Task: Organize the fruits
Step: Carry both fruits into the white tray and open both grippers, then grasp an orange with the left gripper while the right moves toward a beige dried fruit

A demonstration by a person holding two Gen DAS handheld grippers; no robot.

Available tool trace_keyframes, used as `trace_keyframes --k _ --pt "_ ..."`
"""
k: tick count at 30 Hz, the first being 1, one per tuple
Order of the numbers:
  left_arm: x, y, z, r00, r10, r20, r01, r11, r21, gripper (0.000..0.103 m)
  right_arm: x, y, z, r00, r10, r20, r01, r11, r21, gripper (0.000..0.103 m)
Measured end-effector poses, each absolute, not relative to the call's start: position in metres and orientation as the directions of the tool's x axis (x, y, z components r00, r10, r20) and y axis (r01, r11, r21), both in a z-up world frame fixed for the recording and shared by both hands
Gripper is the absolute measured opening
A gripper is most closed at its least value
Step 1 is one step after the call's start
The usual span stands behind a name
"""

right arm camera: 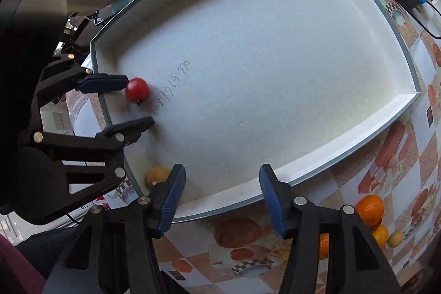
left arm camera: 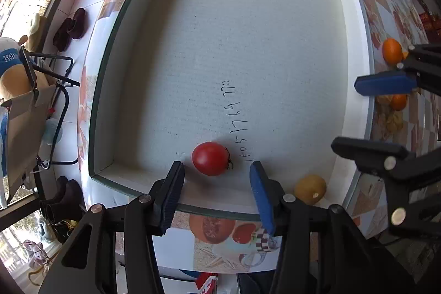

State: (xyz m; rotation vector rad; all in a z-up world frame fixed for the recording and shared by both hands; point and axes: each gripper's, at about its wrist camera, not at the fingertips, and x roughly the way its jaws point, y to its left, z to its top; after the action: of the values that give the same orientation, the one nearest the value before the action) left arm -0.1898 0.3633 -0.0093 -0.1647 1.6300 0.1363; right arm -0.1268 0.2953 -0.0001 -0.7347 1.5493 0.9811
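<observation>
Left wrist view: left gripper (left arm camera: 216,193) jaws apart, empty, low in frame; red tomato (left arm camera: 211,158) lies free in white tray (left arm camera: 366,101) just beyond tips. Yellow fruit (left arm camera: 311,188) at tray's lower right.

Right wrist view: right gripper (right arm camera: 222,193) jaws apart, empty, over tray's near rim. Oranges (right arm camera: 370,208) on worktop (right arm camera: 399,156), lower right.
</observation>
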Motion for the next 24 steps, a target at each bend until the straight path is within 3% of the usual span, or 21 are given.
trace_keyframes --k 2,4,5,10,14,17,21,24 --pt "-0.197 0.355 -0.007 -0.063 -0.048 -0.997 -0.180 0.983 -0.036 0.054 -0.121 0.276 0.008 -0.216 0.083 -0.973 -0.824 0.519 0.228 0.064" --pt "-0.200 0.355 0.001 -0.038 -0.070 -0.997 -0.209 0.976 -0.061 0.054 -0.112 0.256 0.022 -0.213 0.149 -0.966 -0.771 0.581 0.260 0.101" --pt "-0.200 0.360 0.008 -0.018 -0.081 -0.997 -0.232 0.970 -0.075 0.054 -0.107 0.243 0.031 -0.204 0.189 -0.961 -0.737 0.617 0.277 0.103" --pt "-0.192 0.380 0.036 0.059 -0.091 -0.994 -0.282 0.954 -0.104 0.070 -0.091 0.171 0.062 -0.097 0.251 -0.963 -0.567 0.781 0.261 0.103" --pt "-0.170 0.360 0.045 0.063 -0.057 -0.996 -0.193 0.979 -0.068 0.072 -0.095 0.097 0.048 -0.065 0.124 -0.990 -0.430 0.892 0.140 0.103" --pt "-0.143 0.315 0.048 0.079 -0.102 -0.992 -0.092 0.990 -0.109 0.072 -0.100 0.050 0.026 -0.106 0.052 -0.993 -0.302 0.950 0.082 0.103" --pt "-0.108 0.255 0.039 0.090 -0.140 -0.986 0.041 0.990 -0.137 0.073 -0.114 0.001 0.009 -0.168 0.044 -0.985 -0.132 0.989 0.067 0.103" --pt "-0.088 0.232 0.023 0.078 -0.082 -0.994 0.073 0.994 -0.077 0.073 -0.120 -0.020 0.004 -0.189 0.051 -0.981 -0.070 0.995 0.065 0.103"
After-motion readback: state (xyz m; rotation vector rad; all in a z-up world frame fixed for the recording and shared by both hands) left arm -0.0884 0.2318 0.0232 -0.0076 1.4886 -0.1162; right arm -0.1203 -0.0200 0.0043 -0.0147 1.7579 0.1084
